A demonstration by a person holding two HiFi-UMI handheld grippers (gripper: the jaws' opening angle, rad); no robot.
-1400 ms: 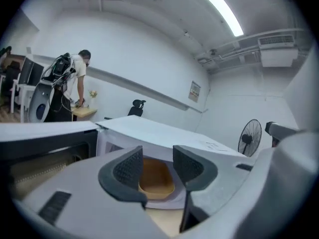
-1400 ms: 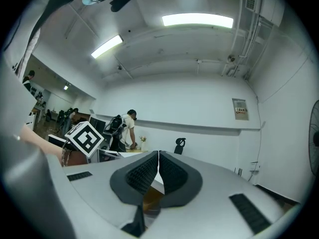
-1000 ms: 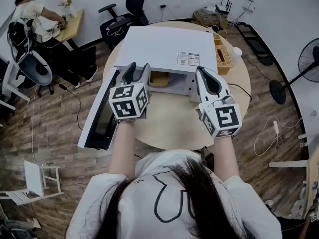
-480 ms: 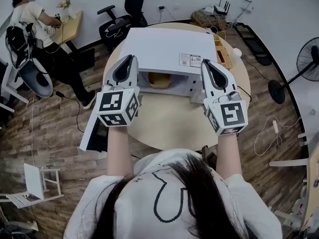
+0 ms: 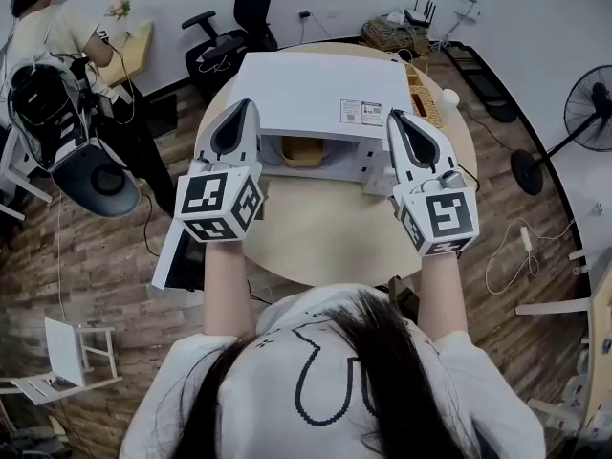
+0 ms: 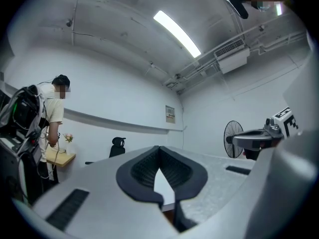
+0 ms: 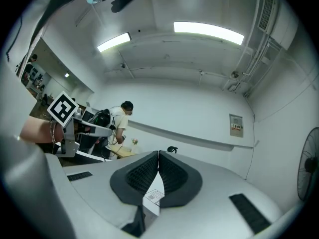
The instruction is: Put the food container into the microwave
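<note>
Left gripper point(image 5: 241, 113) higher than a second ago, jaws just closed tip to tip, empty | right gripper point(image 5: 400, 122) pinched together, empty | food container point(image 5: 304, 151) inside open microwave point(image 5: 316, 89), far side of round table point(image 5: 325, 242) | wood floor point(image 5: 96, 285), fan point(image 5: 588, 108) right, person point(image 5: 48, 27) far left

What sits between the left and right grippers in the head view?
The microwave, front open, with the food container inside its cavity; the head view shows it between left gripper and right gripper.
</note>
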